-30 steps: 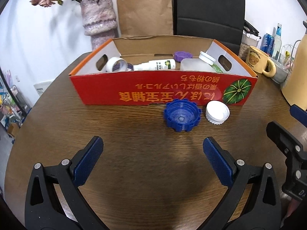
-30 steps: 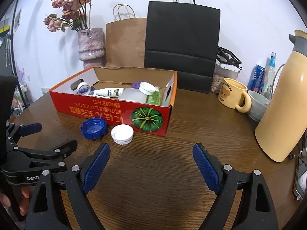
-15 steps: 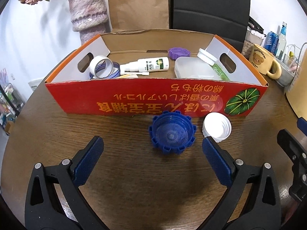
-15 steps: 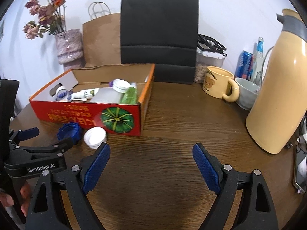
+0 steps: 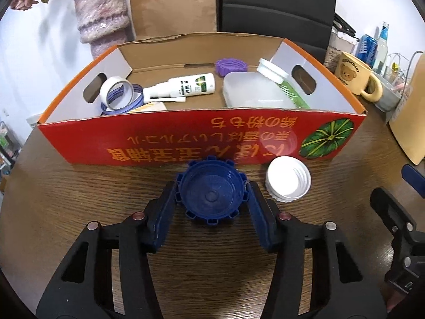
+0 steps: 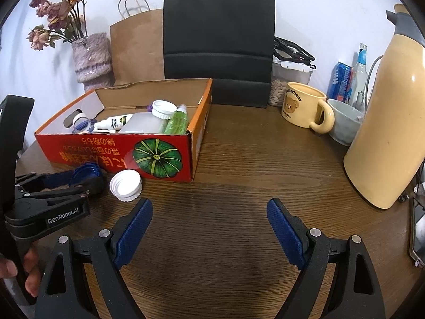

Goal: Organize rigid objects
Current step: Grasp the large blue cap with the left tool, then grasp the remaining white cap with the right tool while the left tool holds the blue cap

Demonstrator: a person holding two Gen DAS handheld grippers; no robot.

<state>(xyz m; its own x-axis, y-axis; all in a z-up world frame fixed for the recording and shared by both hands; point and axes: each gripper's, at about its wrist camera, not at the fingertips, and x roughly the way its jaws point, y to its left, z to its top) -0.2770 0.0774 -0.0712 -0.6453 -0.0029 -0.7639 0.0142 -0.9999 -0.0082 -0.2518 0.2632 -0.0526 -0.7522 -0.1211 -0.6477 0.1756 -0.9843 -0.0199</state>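
Note:
A blue ribbed cap point(image 5: 211, 195) lies open side up on the wooden table, just in front of the red cardboard box point(image 5: 186, 143). My left gripper point(image 5: 211, 186) is closing on it, and both blue pads point(image 5: 170, 199) touch the cap's rim. A white cap point(image 5: 288, 182) sits right of it, untouched. The box holds a tape roll point(image 5: 117, 90), a white spray bottle point(image 5: 183, 86), a purple lid point(image 5: 231, 66) and a clear container point(image 5: 252, 90). In the right wrist view, my right gripper point(image 6: 209, 212) stands open over bare table, right of the white cap point(image 6: 126, 182) and the left gripper point(image 6: 79, 179).
A tall cream thermos point(image 6: 390, 133), a yellow bear mug point(image 6: 305, 109) and a grey bowl point(image 6: 342, 122) stand at the right. Behind the box are a black bag point(image 6: 219, 42), a brown paper bag point(image 6: 135, 45) and a vase of dried flowers point(image 6: 91, 61).
The left gripper moved forward to the blue cap and its jaws went from wide open to closed against the cap's sides. The right gripper stayed open and shifted slightly.

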